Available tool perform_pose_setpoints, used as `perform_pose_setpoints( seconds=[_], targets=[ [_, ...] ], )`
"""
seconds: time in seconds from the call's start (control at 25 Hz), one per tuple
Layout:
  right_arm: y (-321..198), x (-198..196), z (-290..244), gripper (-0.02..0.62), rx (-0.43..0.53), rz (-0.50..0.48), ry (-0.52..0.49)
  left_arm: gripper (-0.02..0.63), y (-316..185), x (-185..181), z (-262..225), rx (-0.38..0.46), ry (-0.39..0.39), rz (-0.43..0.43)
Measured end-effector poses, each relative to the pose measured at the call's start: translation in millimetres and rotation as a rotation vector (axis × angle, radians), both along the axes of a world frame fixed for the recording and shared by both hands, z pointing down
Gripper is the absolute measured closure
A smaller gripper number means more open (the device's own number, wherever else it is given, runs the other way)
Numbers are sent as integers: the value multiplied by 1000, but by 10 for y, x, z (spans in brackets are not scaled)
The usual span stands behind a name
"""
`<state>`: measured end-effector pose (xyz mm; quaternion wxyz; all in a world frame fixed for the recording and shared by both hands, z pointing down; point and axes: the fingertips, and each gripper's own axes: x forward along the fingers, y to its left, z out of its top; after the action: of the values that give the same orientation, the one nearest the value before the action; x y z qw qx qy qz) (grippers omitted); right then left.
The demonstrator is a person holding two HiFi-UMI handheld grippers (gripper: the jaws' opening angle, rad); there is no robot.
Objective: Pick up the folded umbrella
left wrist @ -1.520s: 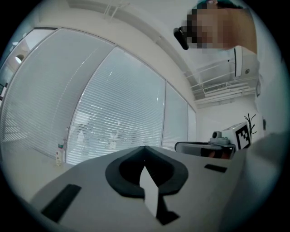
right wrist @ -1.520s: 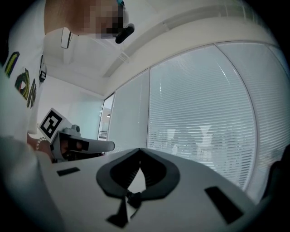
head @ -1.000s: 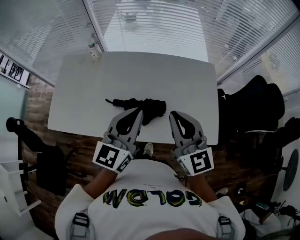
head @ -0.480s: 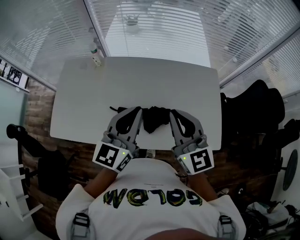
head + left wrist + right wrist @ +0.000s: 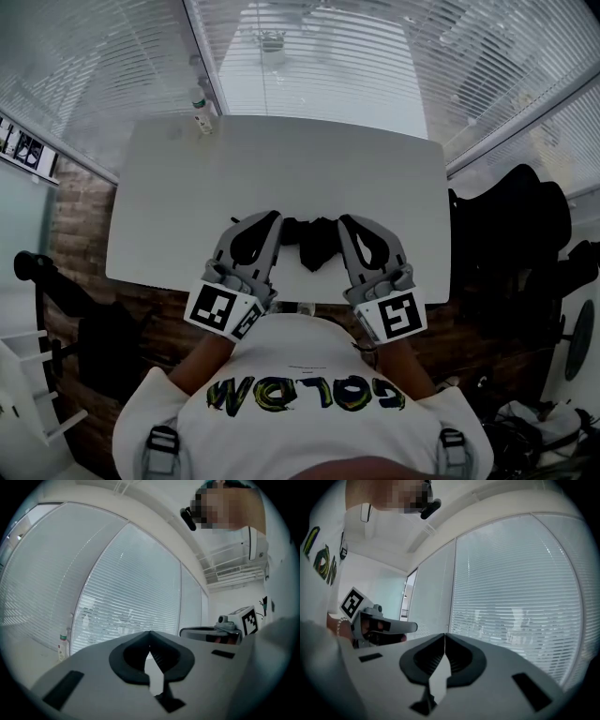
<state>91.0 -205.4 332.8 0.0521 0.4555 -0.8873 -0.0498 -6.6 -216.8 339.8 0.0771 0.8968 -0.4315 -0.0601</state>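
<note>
The folded black umbrella lies on the white table near its front edge. My left gripper covers the umbrella's left end, and my right gripper stands just beside its right end. Both point level toward the window. In the left gripper view the jaws meet at the tips with nothing between them. The right gripper view shows its jaws closed the same way, empty. Neither gripper view shows the umbrella.
A small bottle stands at the table's far left corner, also visible as a bottle in the left gripper view. A dark chair with a jacket is on the right. A black chair is on the left. Blinds line the windows beyond.
Both grippers have moved forward over the table's front edge and now sit at the umbrella's two ends. Their jaws have stayed closed.
</note>
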Motion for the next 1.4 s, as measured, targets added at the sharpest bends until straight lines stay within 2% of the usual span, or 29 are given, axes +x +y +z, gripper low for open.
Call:
perform_pose_setpoints(
  seconds=[0.36, 0.72, 1.16, 1.4],
  targets=[
    [-129, -201, 388, 527, -69, -50, 115, 595, -46, -139, 20, -2, 7, -9],
    [-236, -322, 969, 452, -183, -93, 214, 595, -33, -189, 59, -12, 10, -15],
    [-310, -542, 1731, 378, -321, -234, 408, 595, -21, -217, 56, -16, 12, -16],
    [-329, -700, 2101, 306, -386, -337, 519, 595, -36, -225, 77, -18, 11, -16]
  ],
)
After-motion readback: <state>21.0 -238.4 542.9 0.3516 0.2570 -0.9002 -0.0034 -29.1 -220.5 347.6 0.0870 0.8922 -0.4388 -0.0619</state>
